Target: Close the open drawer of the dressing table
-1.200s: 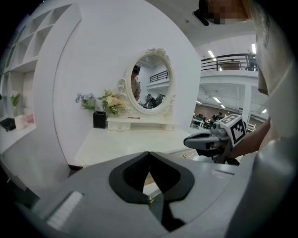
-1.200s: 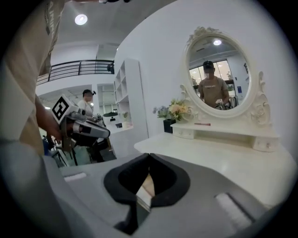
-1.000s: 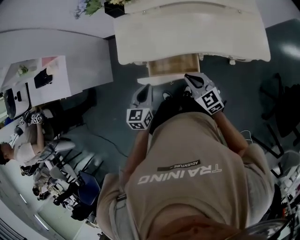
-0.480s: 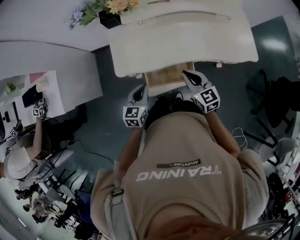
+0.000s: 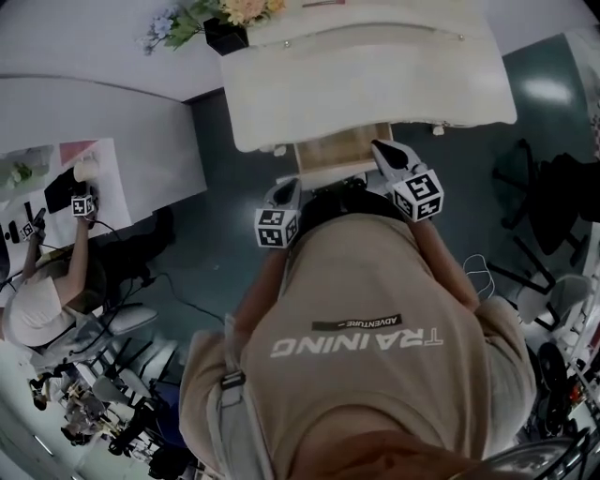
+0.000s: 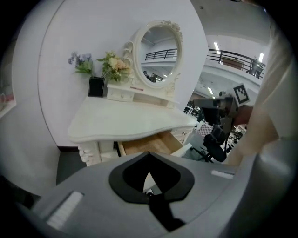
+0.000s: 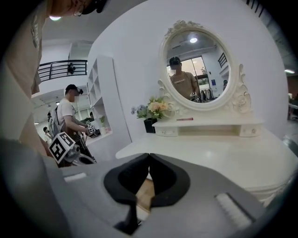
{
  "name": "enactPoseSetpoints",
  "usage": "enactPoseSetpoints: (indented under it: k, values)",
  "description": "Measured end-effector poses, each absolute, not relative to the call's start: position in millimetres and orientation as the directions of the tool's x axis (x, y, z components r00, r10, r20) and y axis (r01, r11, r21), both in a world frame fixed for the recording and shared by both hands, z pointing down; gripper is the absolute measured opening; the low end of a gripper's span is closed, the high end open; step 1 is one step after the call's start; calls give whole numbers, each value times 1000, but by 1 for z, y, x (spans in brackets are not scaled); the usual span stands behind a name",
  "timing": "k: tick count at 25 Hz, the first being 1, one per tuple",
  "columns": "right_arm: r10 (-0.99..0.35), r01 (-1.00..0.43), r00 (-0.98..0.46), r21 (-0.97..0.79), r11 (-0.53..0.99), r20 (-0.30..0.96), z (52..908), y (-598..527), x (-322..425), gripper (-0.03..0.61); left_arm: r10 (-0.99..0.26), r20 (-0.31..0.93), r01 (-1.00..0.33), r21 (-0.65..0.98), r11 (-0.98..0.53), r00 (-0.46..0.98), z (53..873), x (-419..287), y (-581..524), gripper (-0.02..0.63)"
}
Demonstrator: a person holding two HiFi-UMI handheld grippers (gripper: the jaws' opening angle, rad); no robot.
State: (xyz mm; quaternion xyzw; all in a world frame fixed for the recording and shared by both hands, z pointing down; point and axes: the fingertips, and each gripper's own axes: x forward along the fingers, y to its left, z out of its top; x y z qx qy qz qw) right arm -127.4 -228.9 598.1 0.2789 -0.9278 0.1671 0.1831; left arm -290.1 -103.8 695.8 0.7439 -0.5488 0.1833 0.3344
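Note:
The white dressing table point(image 5: 366, 80) stands ahead, its drawer point(image 5: 336, 150) pulled out and showing a bare wooden inside. In the head view my left gripper point(image 5: 284, 190) sits just off the drawer front's left corner, and my right gripper point(image 5: 386, 153) is at the drawer's right side. Both hold nothing, and whether either touches the drawer I cannot tell. The left gripper view shows the left gripper point(image 6: 149, 154) shut below the drawer point(image 6: 149, 143). In the right gripper view the right gripper point(image 7: 149, 156) is shut, with drawer wood point(image 7: 143, 191) showing under the tips.
An oval mirror point(image 6: 158, 52) and a black vase of flowers point(image 5: 225, 23) stand on the table top. A white desk point(image 5: 103, 122) lies to the left with a seated person point(image 5: 42, 300) beyond it. Dark office chairs point(image 5: 553, 202) stand at the right.
The head view has shifted a little. Both grippers have stayed by the drawer front, the left one slightly to the right. The drawer looks as far open as before.

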Motion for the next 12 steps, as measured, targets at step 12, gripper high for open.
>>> enactPoseSetpoints:
  k: [12]
  values:
    - [-386,-530,-807,-260,807,446,624,-239,-116,5,-497,799,-940,314,-135,338,788,-273,-63,6]
